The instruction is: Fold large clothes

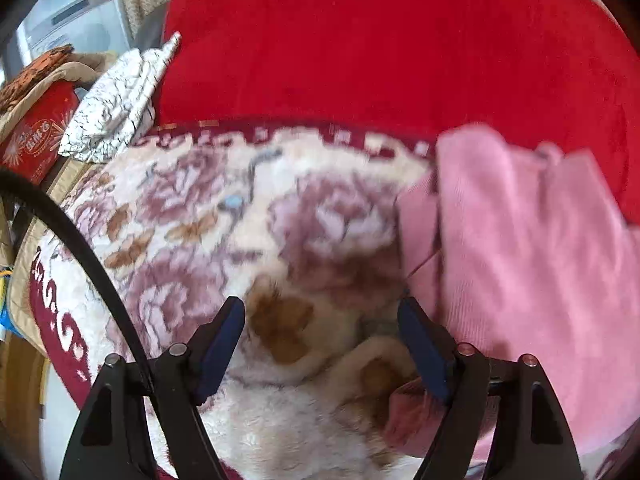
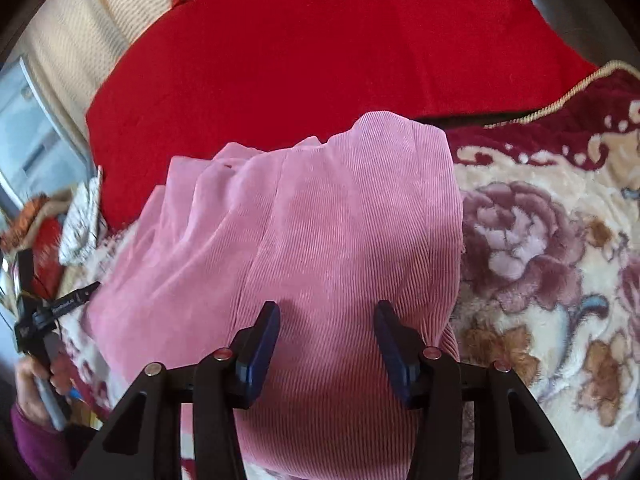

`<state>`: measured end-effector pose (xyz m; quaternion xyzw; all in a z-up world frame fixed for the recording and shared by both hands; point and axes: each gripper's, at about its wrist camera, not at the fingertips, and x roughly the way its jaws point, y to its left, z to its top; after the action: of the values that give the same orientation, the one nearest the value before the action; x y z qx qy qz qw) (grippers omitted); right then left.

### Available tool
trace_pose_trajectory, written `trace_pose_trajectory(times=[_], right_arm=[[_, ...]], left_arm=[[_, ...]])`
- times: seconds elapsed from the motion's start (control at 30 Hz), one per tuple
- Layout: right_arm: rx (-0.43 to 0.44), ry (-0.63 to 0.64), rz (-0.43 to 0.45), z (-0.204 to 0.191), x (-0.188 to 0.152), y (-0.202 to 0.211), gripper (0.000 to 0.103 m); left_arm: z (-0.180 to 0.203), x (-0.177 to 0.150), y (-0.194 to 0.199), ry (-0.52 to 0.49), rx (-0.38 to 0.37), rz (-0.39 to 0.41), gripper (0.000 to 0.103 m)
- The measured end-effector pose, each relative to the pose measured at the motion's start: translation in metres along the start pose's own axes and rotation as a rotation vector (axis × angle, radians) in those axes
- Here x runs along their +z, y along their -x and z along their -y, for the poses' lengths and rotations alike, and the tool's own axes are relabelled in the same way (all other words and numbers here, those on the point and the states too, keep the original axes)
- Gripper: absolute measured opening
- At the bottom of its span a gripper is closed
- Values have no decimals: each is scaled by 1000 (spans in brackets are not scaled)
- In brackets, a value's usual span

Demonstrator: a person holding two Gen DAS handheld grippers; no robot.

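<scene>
On the floral blanket (image 2: 540,280), against a red cushion (image 2: 320,60), pink corduroy garment (image 2: 320,220) lies beneath both wide-open tongs (image 2: 326,320).

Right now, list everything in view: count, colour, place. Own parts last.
pink corduroy garment: one, pink, bunched on the blanket
floral blanket: one, cream with mauve flowers and maroon border, under the garment
red cloth: one, red, behind the blanket
crackle-print cloth: one, white and black, left of the blanket
red box: one, red, far left
left gripper: one, black with blue pads, open over the blanket
right gripper: one, black with blue pads, open over the garment
</scene>
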<state>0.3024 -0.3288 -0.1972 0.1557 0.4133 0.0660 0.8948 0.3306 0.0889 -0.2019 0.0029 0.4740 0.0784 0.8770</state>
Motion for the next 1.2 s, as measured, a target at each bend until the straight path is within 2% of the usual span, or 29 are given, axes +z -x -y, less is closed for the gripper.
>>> trace_pose_trajectory(times=[0.03,0.07,0.17,0.27,0.3,0.4,0.5,0.6,0.7,0.77,0.8,0.83,0.93,0.97,1.0,1.03,1.07,1.13,1.17,1.2], right_arm=[[-2,1,4,-1,-1,3,53],[5,-8,12,-2,-3,9,53],[40,-1,66,-11,-4,27,53],[120,3,115,-26,-1,37,53],[137,9,116,-35,2,36,53],[159,43,97,-65,9,22,53],[162,77,58,-97,11,2,39],[165,86,21,-118,11,-17,38],[154,93,-1,-127,7,-33,38],[114,104,-30,-124,3,-48,37],[100,110,-35,-122,1,-54,37],[100,112,-26,-120,2,-53,37],[110,103,-25,-116,1,-52,37],[115,105,-21,-114,1,-51,37],[121,108,-14,-113,-1,-50,37],[125,110,-9,-111,-2,-49,37],[128,110,-5,-110,-3,-49,37],[133,107,-4,-112,-3,-49,37],[137,104,-4,-112,-3,-48,37],[144,99,-4,-110,-3,-47,37]], left_arm=[[-3,-3,-2,20,-33,-22,70],[-6,-3,0,41,-63,-24,70],[-13,-4,19,89,-116,23,70],[-20,-5,31,136,-194,52,72],[-19,-3,30,143,-215,52,77],[-15,1,23,152,-310,19,80],[-10,6,11,168,-400,-30,80],[-4,13,-5,163,-470,-75,80],[2,16,-10,141,-501,-72,80],[5,18,-16,127,-492,-81,65],[5,19,-20,128,-481,-85,48],[4,18,-21,136,-477,-91,42],[-3,17,-13,150,-472,-61,42],[-1,17,-8,129,-439,-40,44],[0,17,-7,117,-415,-35,57],[0,16,-7,111,-395,-38,75],[1,13,-8,110,-385,-55,80],[4,9,-14,100,-433,-101,81],[9,7,-20,97,-493,-145,81],[10,6,-25,106,-519,-157,81]])
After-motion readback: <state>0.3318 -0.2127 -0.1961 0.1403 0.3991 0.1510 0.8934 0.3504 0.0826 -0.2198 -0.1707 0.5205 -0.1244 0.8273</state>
